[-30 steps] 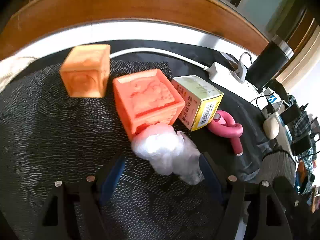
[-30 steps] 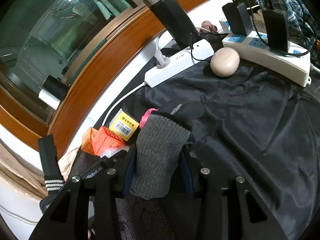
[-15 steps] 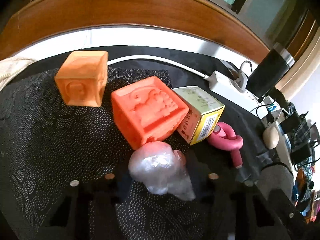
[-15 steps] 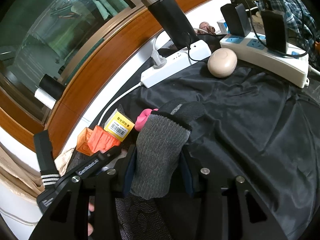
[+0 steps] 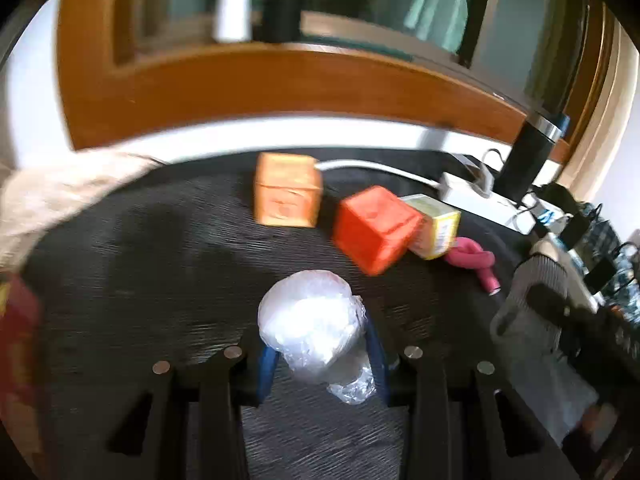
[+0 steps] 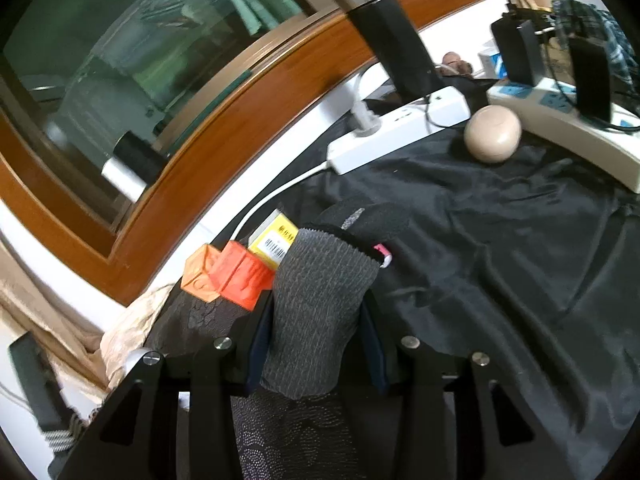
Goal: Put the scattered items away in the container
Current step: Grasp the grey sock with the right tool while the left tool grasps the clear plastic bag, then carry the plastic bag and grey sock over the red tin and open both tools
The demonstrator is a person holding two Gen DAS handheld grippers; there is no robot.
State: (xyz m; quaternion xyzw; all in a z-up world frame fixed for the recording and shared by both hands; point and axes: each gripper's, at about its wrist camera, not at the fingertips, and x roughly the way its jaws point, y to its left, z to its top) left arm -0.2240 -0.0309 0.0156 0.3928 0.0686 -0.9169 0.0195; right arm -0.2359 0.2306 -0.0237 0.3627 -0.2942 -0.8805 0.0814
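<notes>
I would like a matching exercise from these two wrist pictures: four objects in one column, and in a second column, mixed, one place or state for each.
Objects:
1. crumpled plastic wrap
2. grey sock
3. beige round object
4. yellow box

Places or states:
A. beside a white power strip
B. held in the right hand-held gripper
C. against the red-orange cube
D. held in the left hand-held gripper

Pairs: 1-D, 2-B, 3-A, 4-C
</notes>
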